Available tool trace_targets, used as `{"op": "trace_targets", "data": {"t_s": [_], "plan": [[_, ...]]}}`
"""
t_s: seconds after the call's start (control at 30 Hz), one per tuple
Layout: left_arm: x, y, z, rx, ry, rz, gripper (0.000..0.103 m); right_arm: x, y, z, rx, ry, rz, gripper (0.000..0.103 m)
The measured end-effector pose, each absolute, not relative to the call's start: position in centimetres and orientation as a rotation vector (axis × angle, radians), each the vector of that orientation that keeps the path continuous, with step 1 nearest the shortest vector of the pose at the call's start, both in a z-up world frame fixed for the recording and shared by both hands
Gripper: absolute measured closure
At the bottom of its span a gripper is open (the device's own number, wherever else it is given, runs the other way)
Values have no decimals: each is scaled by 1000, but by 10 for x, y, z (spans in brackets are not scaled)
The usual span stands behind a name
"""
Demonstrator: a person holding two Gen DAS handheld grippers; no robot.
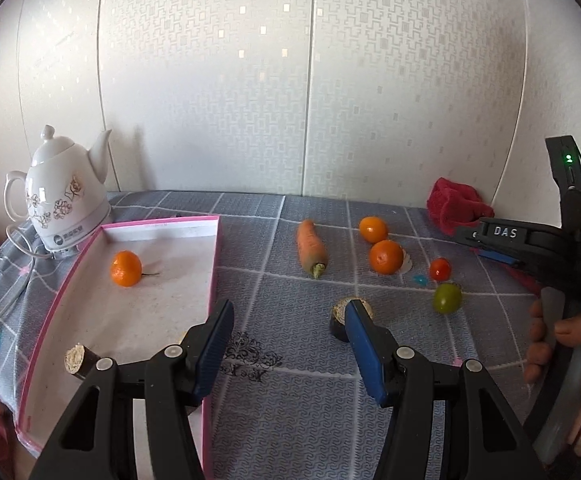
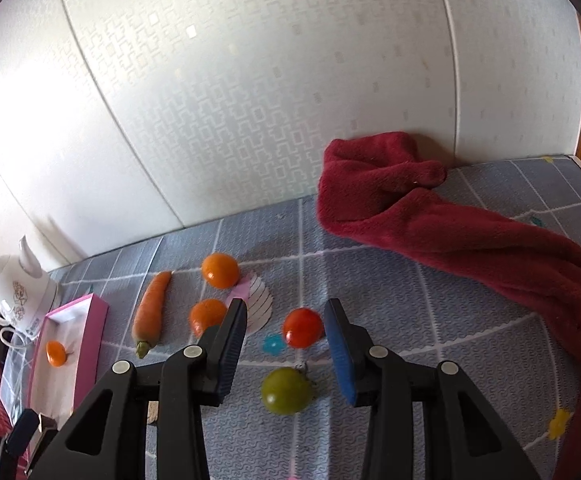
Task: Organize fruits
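Note:
A pink-rimmed box (image 1: 214,240) holds one tangerine (image 1: 126,268) and a dark cut stick piece (image 1: 80,360). On the grey cloth lie a carrot (image 1: 311,247), two tangerines (image 1: 373,229) (image 1: 386,257), a red tomato (image 1: 440,269), a green tomato (image 1: 447,298) and another dark cut piece (image 1: 340,318). My left gripper (image 1: 290,312) is open and empty over the cloth beside the box. My right gripper (image 2: 286,316) is open and empty, with the red tomato (image 2: 303,327) between its fingertips and the green tomato (image 2: 286,390) below.
A white teapot (image 1: 64,200) with a cord stands at the back left behind the box. A red towel (image 2: 430,216) lies at the back right against the wall. A small white paper piece (image 2: 260,304) lies by the tangerines.

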State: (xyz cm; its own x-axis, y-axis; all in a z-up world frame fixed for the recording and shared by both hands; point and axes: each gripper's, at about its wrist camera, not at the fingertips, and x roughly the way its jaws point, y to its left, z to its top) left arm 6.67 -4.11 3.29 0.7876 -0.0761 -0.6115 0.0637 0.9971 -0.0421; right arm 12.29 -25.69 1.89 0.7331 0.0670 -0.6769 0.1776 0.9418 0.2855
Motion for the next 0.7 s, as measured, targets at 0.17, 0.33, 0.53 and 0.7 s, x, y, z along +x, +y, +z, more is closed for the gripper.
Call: {"op": "trace_targets", "data": {"t_s": [0.17,0.33,0.53,0.7], "plan": [[66,-38,34,-49,661,-87,45,117,-271,21,383,734,-84,62],[64,-39,34,-65,655,-108,45,106,-284,26,379,699,-128,62],[70,-38,24,-62,655,-119,44,105,-293,32,433,659,-99,61],[95,-45,2,-68,695,-118,44,111,-302,29,537,685,-74,52]]}}
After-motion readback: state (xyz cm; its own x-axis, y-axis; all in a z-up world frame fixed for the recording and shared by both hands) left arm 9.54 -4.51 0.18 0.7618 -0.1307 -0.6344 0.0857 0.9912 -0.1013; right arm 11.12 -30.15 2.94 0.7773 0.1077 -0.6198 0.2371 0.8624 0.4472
